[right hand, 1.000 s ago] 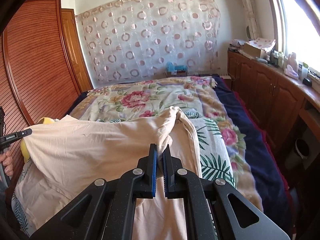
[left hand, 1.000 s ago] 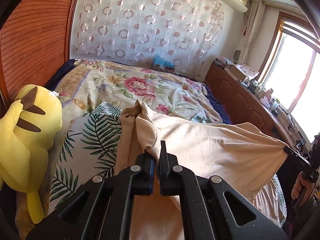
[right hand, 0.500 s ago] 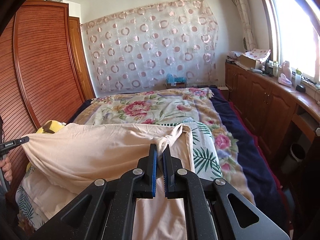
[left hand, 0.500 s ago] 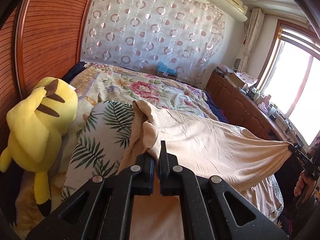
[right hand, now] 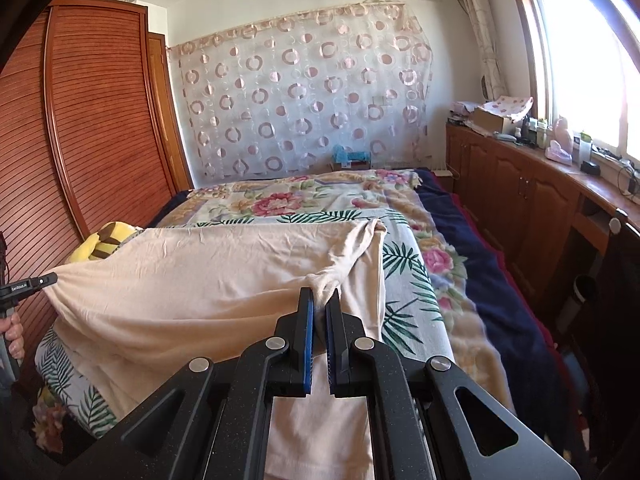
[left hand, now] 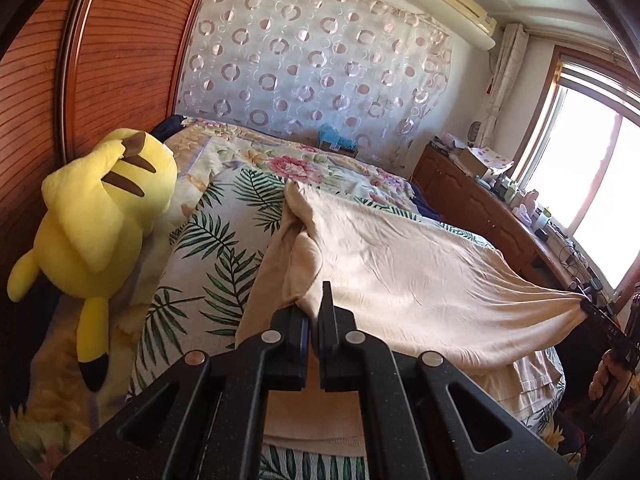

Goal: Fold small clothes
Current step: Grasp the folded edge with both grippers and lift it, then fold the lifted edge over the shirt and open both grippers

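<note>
Both grippers have pulled the peach shirt (left hand: 404,276) back across the bed (right hand: 408,248). The left gripper (left hand: 313,304) and right gripper (right hand: 320,300) each pinch a corner, fingers pressed tight. The top layer now folds over the bottom.

A pale peach garment (left hand: 400,272) lies plain and unpatterned across the middle. Under it, a white pillow (left hand: 208,256) carries green palm-leaf prints. At nine o'clock sits a bright yellow plush toy (left hand: 96,216) with brown stripes and black tips. The quilt (right hand: 304,200) toward twelve o'clock is cream with pink and red flowers; a navy blanket (right hand: 492,280) edges it at three o'clock. The sheer curtain (right hand: 304,100) shows dusty-pink rings and dots. The wardrobe (right hand: 96,120) is reddish-brown, slatted. The right gripper (right hand: 320,304) is black with blue pads; the left gripper (left hand: 314,304) is black.
</note>
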{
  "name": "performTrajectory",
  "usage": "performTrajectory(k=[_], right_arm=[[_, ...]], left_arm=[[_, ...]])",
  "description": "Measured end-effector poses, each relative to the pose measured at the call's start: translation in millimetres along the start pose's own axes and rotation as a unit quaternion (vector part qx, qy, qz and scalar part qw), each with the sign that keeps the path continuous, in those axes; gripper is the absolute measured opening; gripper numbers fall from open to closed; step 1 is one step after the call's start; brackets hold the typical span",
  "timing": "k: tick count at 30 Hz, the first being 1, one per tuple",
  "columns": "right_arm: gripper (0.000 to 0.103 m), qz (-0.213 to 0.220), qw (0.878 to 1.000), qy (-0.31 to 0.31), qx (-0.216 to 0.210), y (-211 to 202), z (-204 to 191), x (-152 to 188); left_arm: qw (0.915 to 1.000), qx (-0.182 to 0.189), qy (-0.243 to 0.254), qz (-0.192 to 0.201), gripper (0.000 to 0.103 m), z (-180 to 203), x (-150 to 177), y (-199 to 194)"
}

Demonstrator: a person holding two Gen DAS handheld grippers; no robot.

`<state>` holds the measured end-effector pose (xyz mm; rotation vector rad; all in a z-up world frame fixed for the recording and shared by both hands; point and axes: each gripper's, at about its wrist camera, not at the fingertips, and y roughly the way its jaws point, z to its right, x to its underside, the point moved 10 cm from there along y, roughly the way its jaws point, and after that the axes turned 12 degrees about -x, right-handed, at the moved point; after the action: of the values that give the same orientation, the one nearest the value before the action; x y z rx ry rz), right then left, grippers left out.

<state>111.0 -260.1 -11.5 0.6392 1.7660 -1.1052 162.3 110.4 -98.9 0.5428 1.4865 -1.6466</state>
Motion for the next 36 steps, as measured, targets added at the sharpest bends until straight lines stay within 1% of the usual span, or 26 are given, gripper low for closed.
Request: performTrajectory(k=[4, 6, 7, 10, 13, 17, 20, 21, 22, 23, 25, 26, 27, 29, 30, 31, 33, 36], right_arm=[[0.005, 0.015, 1.0, -0.011, 0.002, -25, -8, -3], [0.005, 0.019, 1.0, -0.013, 0.003, -37, -10, -1], [0.005, 0.016, 1.0, -0.013, 0.005, -36, -11, 0], [0.005, -0.012, 1.0, -0.008, 0.011, -31, 1, 19], [0.005, -0.047, 0.999, 0.012, 0.02, -15, 18, 46], [0.005, -0.088, 0.995, 0.029, 0.024, 6, 30, 76], [0.005, -0.1, 0.994, 0.036, 0.027, 17, 31, 82], [0.005, -0.103, 0.994, 0.036, 0.031, 20, 31, 81], [0.005, -0.105, 0.993, 0.037, 0.032, 21, 32, 81], [0.005, -0.105, 0.993, 0.038, 0.03, 22, 34, 79], [0.005, -0.108, 0.993, 0.034, 0.034, 23, 31, 75], [0.005, -0.108, 0.993, 0.031, 0.036, 22, 30, 72], [0.01, -0.105, 0.993, 0.028, 0.037, 20, 30, 71], [0.016, -0.097, 0.994, 0.021, 0.049, 14, 27, 68], [0.024, -0.093, 0.994, 0.016, 0.059, 12, 26, 67], [0.037, -0.087, 0.994, 0.012, 0.069, 8, 24, 65], [0.049, -0.076, 0.994, 0.011, 0.073, 4, 20, 60], [0.054, -0.074, 0.996, 0.005, 0.052, 9, 4, 54]], left_arm=[[1.0, 0.006, -0.002, 0.006, 0.004, 1, 0, -16], [1.0, -0.002, 0.002, -0.002, 0.004, -1, 6, -16], [0.9998, -0.014, 0.008, -0.011, 0.004, -5, 13, -12], [0.9987, -0.038, 0.015, -0.031, 0.004, -15, 31, -1], [0.9976, -0.048, 0.02, -0.046, 0.004, -21, 49, 8], [0.9948, -0.065, 0.041, -0.067, 0.005, -23, 67, 21], [0.9936, -0.076, 0.054, -0.064, 0.018, -23, 71, 22], [0.9935, -0.079, 0.055, -0.062, 0.025, -25, 70, 23], [0.9936, -0.078, 0.055, -0.06, 0.029, -25, 70, 21], [0.9939, -0.076, 0.054, -0.058, 0.042, -25, 69, 20], [0.9943, -0.077, 0.051, -0.053, 0.05, -29, 67, 19], [0.9943, -0.078, 0.05, -0.054, 0.056, -31, 67, 19], [0.9944, -0.078, 0.047, -0.054, 0.062, -33, 66, 20], [0.9941, -0.083, 0.042, -0.056, 0.064, -37, 66, 23], [0.9938, -0.086, 0.04, -0.057, 0.064, -38, 67, 24], [0.9937, -0.087, 0.039, -0.059, 0.064, -39, 68, 25], [0.9936, -0.088, 0.038, -0.06, 0.064, -40, 70, 27], [0.9929, -0.098, 0.036, -0.058, 0.063, -41, 72, 32]])
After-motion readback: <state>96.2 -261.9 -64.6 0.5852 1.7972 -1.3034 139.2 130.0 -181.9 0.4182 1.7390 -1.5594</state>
